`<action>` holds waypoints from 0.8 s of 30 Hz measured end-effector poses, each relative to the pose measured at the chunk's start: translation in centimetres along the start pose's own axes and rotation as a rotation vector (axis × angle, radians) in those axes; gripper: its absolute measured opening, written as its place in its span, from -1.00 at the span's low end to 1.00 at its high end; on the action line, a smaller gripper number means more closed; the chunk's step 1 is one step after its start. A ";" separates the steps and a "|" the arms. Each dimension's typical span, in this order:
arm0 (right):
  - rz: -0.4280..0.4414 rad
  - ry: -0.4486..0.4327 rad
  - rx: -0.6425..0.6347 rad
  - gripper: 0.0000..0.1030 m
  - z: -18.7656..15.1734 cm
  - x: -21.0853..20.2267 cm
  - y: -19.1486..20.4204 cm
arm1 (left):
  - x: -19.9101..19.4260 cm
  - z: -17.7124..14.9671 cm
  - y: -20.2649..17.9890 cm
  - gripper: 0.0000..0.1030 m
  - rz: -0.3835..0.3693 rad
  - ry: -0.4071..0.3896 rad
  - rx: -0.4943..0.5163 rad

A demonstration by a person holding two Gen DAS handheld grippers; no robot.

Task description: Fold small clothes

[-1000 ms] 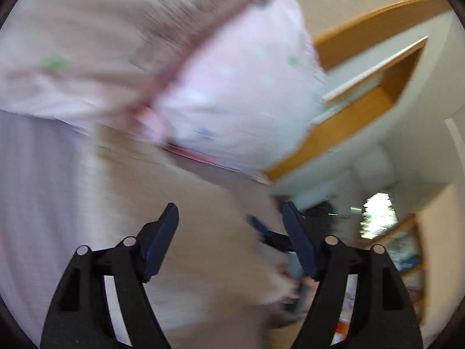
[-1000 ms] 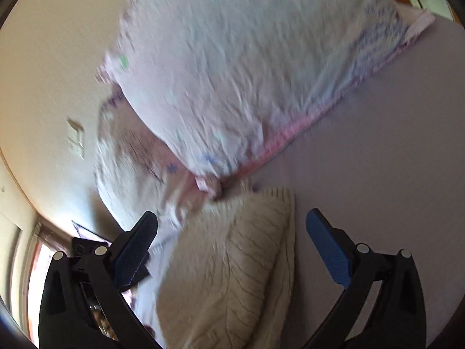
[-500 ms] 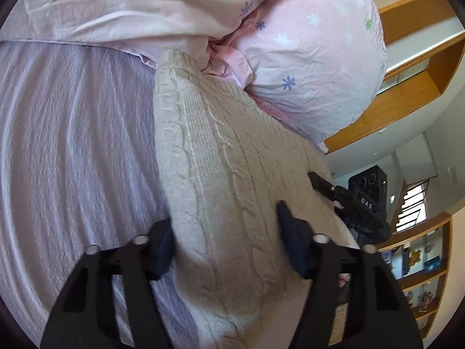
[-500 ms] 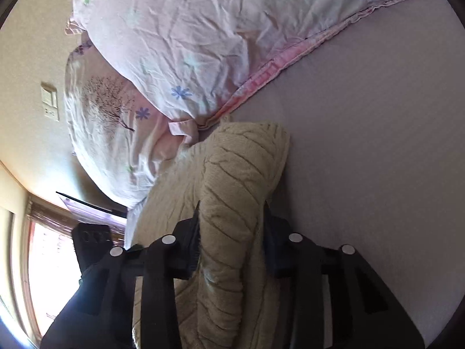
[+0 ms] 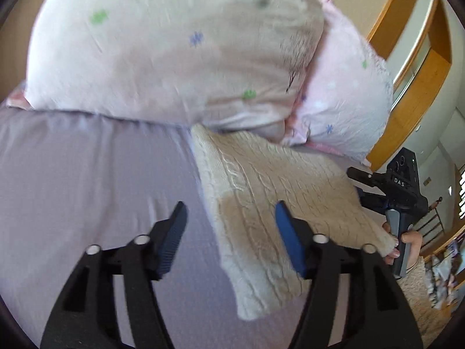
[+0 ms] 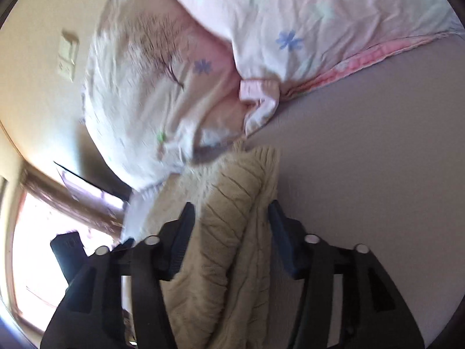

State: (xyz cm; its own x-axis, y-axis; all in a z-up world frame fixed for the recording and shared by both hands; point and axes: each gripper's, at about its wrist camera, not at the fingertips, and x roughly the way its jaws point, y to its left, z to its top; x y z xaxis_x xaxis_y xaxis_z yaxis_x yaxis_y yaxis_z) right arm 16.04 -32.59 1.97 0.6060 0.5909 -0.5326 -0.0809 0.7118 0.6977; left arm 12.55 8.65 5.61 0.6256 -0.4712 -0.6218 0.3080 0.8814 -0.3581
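A cream cable-knit sweater [image 5: 270, 203] lies folded on the lilac bed sheet [image 5: 87, 180], its far end against the pillows. My left gripper [image 5: 228, 226] is open above the sweater's left edge, with one finger over the sheet and one over the knit. In the right wrist view the sweater [image 6: 232, 218] bulges between the fingers of my right gripper [image 6: 231, 224], which is open around the fold and not pinching it. The right gripper's body and the hand holding it show in the left wrist view [image 5: 398, 203], at the sweater's right end.
Two pink flower-print pillows [image 5: 180, 49] lie at the head of the bed, touching the sweater. They also show in the right wrist view [image 6: 305, 29]. A wooden frame [image 5: 407, 43] and a wall are at the right. A bright window [image 6: 43, 247] is at the lower left.
Both grippers were closed on the sweater half a second ago. Both have opened and pulled back a little, leaving the sweater on the bed.
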 end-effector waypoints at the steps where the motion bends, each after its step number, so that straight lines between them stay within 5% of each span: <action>1: -0.015 0.007 -0.019 0.20 -0.3 -0.2 0.4 | -0.4 -0.1 -0.2 0.35 -0.003 -0.015 0.007; 2: -0.018 0.015 -0.038 0.08 -0.3 -0.1 0.7 | -0.7 -0.2 -0.6 0.37 -0.013 -0.022 0.015; 3: -0.029 0.024 -0.079 -0.69 -0.6 0.1 1.4 | -1.0 -0.4 -1.0 0.39 -0.026 -0.021 0.020; 4: -0.082 0.025 -0.127 -0.83 -0.8 0.7 2.2 | -1.1 -0.6 -1.2 0.41 -0.039 -0.019 0.024; 11: -0.423 -0.079 -0.235 -0.85 0.4 2.5 2.3 | -1.0 -3.8 -4.8 0.74 0.033 0.000 0.104; 12: -0.446 -0.081 -0.250 -0.85 0.1 2.7 2.8 | -1.0 -4.5 -5.3 0.91 0.087 0.008 0.119; 15: -0.413 -0.127 -0.241 -0.82 -0.7 0.8 3.9 | -1.1 -6.4 -6.7 0.96 0.202 -0.005 0.180; 16: -0.392 -0.148 -0.235 -0.72 -1.4 -0.1 4.4 | -0.9 -6.9 -7.1 0.96 0.235 -0.004 0.196; 17: -0.370 -0.169 -0.235 -0.34 -2.4 -1.7 4.7 | -0.8 -7.2 -7.3 0.96 0.258 -0.002 0.201; 18: -0.346 -0.188 -0.242 0.40 -3.5 -3.2 5.1 | -0.6 -7.7 -7.6 0.96 0.286 0.010 0.206; 19: -0.330 -0.212 -0.260 0.73 -4.8 -4.6 5.6 | -0.4 -8.0 -7.8 0.96 0.297 0.020 0.206; 20: -0.317 -0.220 -0.282 0.89 -6.1 -5.5 6.1 | -0.1 -8.3 -7.9 0.96 0.302 0.031 0.202; 24: -0.355 -0.148 -0.360 0.96 -10.7 -7.0 7.4 | 1.5 -9.4 -7.9 0.96 0.317 0.113 0.158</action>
State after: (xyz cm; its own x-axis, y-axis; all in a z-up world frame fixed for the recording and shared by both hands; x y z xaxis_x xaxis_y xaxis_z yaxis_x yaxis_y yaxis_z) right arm 2.76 -27.36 5.75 0.7486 0.2480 -0.6148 -0.1009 0.9592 0.2640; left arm 4.28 0.71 0.94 0.6276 -0.1669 -0.7604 0.2238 0.9742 -0.0291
